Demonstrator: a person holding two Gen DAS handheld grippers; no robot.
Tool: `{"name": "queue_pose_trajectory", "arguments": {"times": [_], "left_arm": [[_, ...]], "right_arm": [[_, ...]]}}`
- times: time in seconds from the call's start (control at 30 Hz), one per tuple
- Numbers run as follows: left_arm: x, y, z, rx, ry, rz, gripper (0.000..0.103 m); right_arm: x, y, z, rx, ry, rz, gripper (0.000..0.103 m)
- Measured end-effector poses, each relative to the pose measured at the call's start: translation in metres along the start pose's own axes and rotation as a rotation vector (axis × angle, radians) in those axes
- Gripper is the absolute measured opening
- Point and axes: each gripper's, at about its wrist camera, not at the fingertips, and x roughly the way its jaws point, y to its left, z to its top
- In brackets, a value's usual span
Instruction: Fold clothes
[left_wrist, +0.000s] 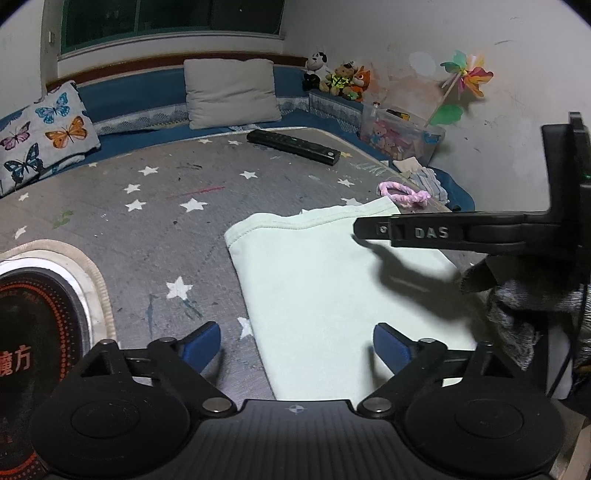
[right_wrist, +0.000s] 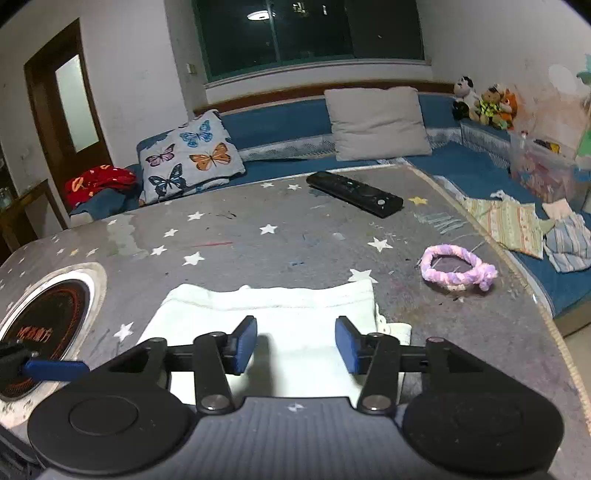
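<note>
Now the pale mint folded garment (left_wrist: 325, 291) lies flat on the grey star-printed tabletop (left_wrist: 155, 221), its stitched hem running along the far edge and its long left edge straight and clean. In the left wrist view the left hand-held gripper (left_wrist: 295, 345) hangs over the near end of the cloth with its blue pads (left_wrist: 203, 345) spread wide; one pad sits over bare tabletop past the garment's left edge, the other over the cloth, and nothing is gripped. The right hand-held gripper (right_wrist: 295, 345) is also released, its jaws partly apart above the garment (right_wrist: 280, 317), with no fold pinched between them. From the left view it reaches in from 3 o'clock (left_wrist: 369, 230), casting a shadow on the cloth.

Open tabletop stretches from 9 to 12 o'clock of the garment. A black remote control (right_wrist: 354, 194) lies well apart at 12 o'clock, and a pink braided headband (right_wrist: 456, 271) rests near the garment's far right corner at about 2 o'clock, close to the tabletop's right edge. A round black-and-orange inset hob (right_wrist: 44, 328) sits at 9 o'clock, near the left edge. Beyond the tabletop, a butterfly cushion (right_wrist: 188, 158) and a plain grey pillow (right_wrist: 376, 123) lean on the blue bench (right_wrist: 280, 122).
</note>
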Motion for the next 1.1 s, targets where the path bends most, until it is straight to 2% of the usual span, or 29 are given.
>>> {"name": "queue_pose_trajectory", "arguments": {"times": [0.17, 0.37, 0.47, 0.77, 0.97, 1.1], "left_arm": [[-0.009, 0.0, -0.009, 0.008, -0.004, 0.009, 0.103], [-0.02, -0.001, -0.024, 0.025, 0.0, 0.012, 0.103], [-0.026, -0.002, -0.031, 0.029, -0.003, 0.012, 0.103], [-0.039, -0.008, -0.053, 0.068, -0.002, 0.013, 0.103], [-0.042, -0.017, -0.063, 0.101, 0.007, 0.011, 0.103], [-0.043, -0.022, -0.068, 0.106, 0.014, 0.008, 0.103]], "right_arm": [[-0.023, 0.009, -0.011, -0.057, -0.001, 0.01, 0.057], [-0.055, 0.022, -0.039, -0.148, 0.006, 0.003, 0.061], [-0.071, 0.022, -0.055, -0.169, 0.006, -0.004, 0.068], [-0.118, -0.001, -0.102, -0.088, 0.025, -0.071, 0.071], [-0.136, -0.014, -0.104, 0.001, -0.035, -0.106, 0.071], [-0.127, -0.015, -0.097, 0.039, -0.058, -0.098, 0.071]]}}
